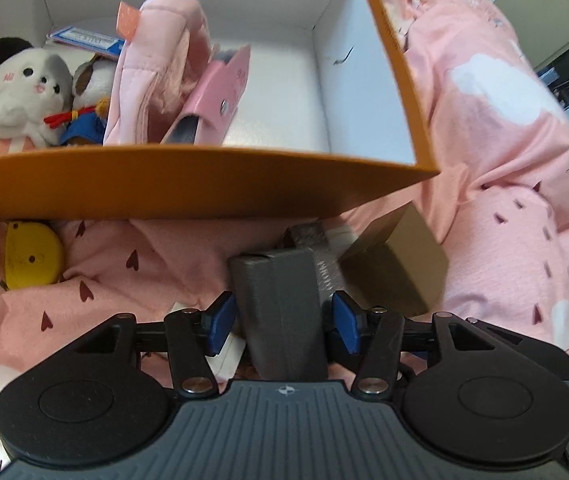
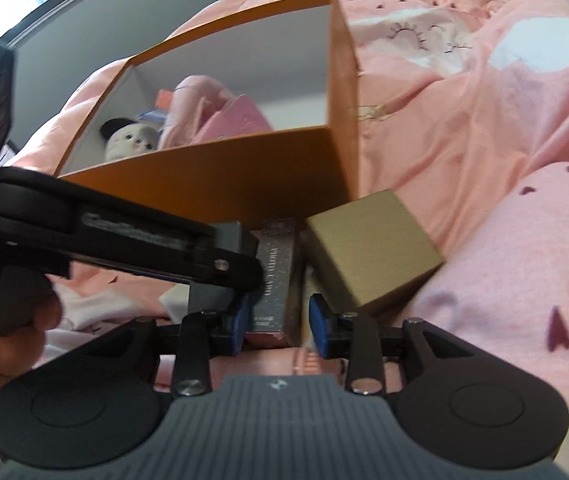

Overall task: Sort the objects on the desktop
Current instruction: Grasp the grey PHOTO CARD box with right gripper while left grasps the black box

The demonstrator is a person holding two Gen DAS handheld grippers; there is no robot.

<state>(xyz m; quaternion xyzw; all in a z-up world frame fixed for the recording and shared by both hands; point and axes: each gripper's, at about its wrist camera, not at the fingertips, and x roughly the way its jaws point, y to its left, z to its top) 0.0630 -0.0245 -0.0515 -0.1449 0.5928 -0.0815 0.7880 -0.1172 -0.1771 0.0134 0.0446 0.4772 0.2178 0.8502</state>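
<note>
Left gripper open, straddling grey box, pads apart. Right gripper seemingly open around glitter box. Both lie near orange box, ready for loading.

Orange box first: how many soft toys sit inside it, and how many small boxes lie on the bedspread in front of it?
Soft toys: 2 (white toy, brown toy)
Small boxes: 3 (dark grey box, glittery box, gold box)
Total: 5
</note>
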